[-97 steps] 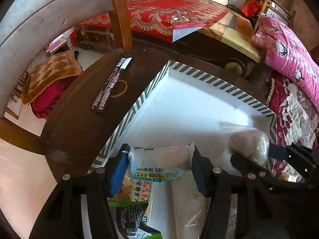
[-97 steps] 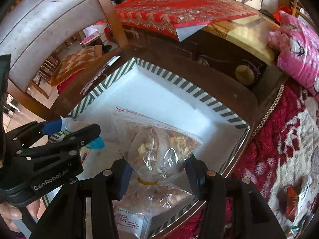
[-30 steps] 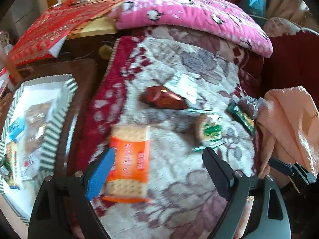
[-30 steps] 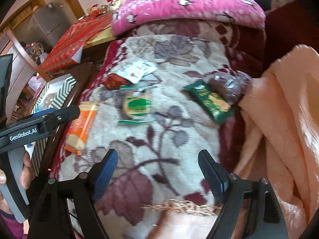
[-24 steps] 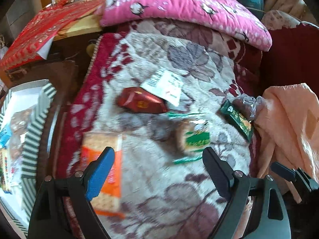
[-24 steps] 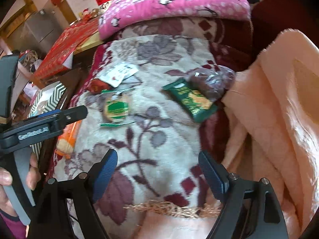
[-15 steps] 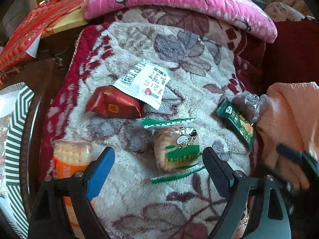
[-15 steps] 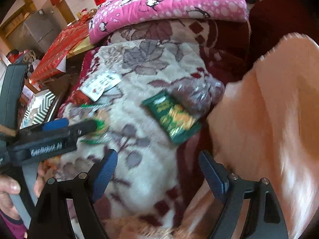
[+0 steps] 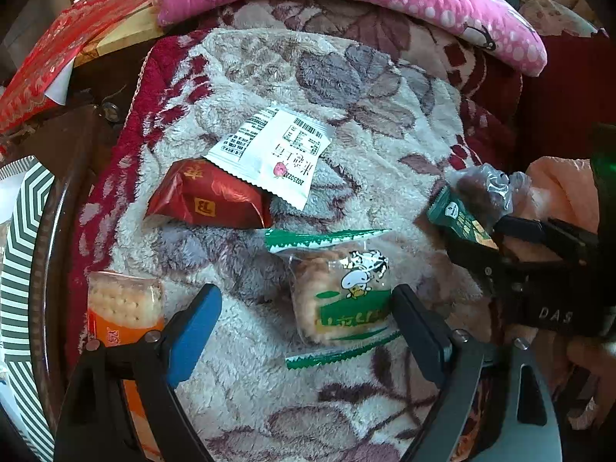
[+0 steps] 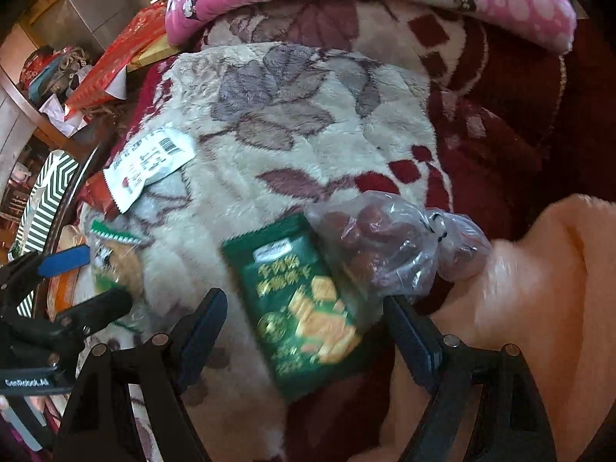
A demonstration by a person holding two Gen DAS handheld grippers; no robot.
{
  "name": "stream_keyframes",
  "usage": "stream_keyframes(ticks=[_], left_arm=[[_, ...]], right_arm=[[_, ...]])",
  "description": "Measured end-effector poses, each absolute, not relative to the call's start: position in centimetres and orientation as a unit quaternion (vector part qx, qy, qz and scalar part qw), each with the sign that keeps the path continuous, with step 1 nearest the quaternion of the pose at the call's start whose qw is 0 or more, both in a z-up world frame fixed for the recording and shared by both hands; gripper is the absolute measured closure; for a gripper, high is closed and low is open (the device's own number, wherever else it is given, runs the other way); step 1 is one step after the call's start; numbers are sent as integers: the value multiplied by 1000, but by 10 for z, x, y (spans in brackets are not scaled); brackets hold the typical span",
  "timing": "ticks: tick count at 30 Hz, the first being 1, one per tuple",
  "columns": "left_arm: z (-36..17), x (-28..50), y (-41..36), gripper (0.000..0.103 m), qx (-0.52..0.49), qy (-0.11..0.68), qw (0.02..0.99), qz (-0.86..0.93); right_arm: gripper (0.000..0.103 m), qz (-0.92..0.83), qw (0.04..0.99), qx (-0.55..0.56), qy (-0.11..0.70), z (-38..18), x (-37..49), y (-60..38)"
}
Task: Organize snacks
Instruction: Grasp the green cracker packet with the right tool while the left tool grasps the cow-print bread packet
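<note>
Two grippers hung over the floral blanket, both with jaws spread wide and holding nothing. The left gripper straddled the green-and-clear biscuit packet, its right finger touching the packet's edge. The right gripper framed the green cracker pouch, which lay against a clear bag of dark snacks. Both packs looked light, crinkly, slippery and crushable; a grip across the flat middle, with gentle closure, seemed advisable.
</note>
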State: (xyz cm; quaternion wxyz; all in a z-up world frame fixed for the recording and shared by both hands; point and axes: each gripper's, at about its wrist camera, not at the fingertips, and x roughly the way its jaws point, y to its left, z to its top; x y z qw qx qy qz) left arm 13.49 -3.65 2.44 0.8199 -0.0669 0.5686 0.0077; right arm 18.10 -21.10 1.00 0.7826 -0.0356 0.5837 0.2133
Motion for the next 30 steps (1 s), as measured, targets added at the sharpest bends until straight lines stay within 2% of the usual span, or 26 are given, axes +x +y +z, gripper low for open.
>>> stream_keyframes(ticks=[5,7,9,11,14,16,17,18,30], left_arm=[[18,139,-41,14,-69,574,816,12],[17,141,-45,14,-61,574,816,15],[16,143,-48,14,-56,574,817,20],[15,143,-46,14,-59,573,817,22],[14,141,-43,27,-62,568,820,23],[18,137,-41,42,-56,567,822,19],[19,135,-38,53,-51,566,823,21],[21,133,-35,56,-52,566,823,19],[52,81,-10,56,-59,548,834,-18]], right_arm=[[19,220,776,-39,590,6,185,-210],[26,221,776,-43,589,6,183,-209],[45,219,777,-36,589,5,183,-209],[49,210,780,-37,589,2,183,-208],[56,199,788,-54,580,4,176,-203],[56,192,792,-46,578,8,170,-205],[56,191,794,-41,576,10,168,-206],[56,189,797,-32,573,13,163,-207],[56,184,822,-7,540,52,93,-187]])
